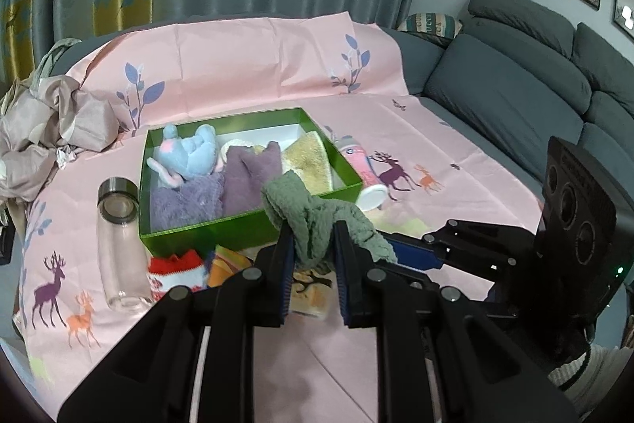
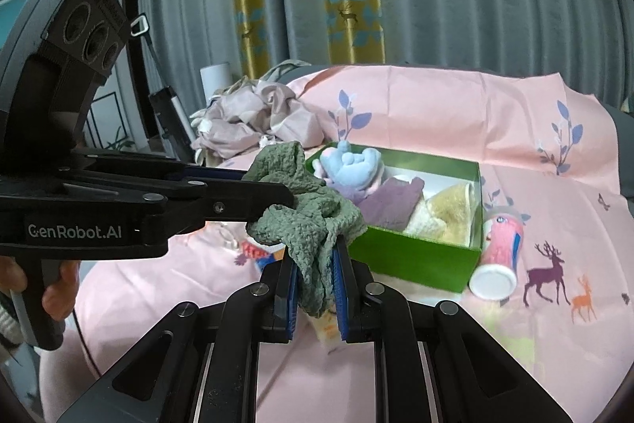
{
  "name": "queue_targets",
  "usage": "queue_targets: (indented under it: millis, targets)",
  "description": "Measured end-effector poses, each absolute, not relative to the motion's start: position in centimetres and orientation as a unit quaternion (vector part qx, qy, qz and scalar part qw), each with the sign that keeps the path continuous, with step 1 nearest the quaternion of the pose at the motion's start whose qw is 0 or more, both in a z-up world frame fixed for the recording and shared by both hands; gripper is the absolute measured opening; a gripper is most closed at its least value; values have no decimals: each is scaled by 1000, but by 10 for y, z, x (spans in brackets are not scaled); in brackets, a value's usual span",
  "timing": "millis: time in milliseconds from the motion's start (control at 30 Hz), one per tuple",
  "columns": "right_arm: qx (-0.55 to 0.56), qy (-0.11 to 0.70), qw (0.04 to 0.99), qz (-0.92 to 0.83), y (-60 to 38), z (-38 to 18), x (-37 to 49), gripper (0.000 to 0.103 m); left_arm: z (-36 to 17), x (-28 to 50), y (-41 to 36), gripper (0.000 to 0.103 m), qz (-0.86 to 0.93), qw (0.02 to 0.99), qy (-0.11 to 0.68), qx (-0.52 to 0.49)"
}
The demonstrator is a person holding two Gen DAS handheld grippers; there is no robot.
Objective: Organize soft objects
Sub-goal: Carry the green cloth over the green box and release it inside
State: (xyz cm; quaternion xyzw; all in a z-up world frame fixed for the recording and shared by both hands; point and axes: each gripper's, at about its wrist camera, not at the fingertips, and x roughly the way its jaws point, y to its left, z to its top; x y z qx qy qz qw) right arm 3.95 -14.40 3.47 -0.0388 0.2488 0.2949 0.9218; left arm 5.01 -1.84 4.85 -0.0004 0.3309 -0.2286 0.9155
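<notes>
Clearly the pink sheet fills most of both views, with the green box at centre frame in the left wrist view, already holding a blue plush toy, a purple cloth and a yellow towel. Just below the box's near wall hangs the green knitted cloth — limp, light, bunched. My left gripper is clamped on one fold; my right gripper pinches another, lower centre in its own view. I judge it will sag and drape rather than slip — thick folds are the safest hold, since loose edges could snag on the box rim.
</notes>
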Motion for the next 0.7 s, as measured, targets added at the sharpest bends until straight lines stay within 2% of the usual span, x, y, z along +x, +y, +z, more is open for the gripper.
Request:
queue_targets:
  millis: [433, 700]
  targets:
    - [-43, 238, 931, 272, -135, 34, 106, 16, 48, 129, -17, 16, -223, 913, 342, -4]
    - [-54, 260, 928, 261, -122, 22, 160, 17, 30, 188, -6, 16, -204, 904, 375, -32]
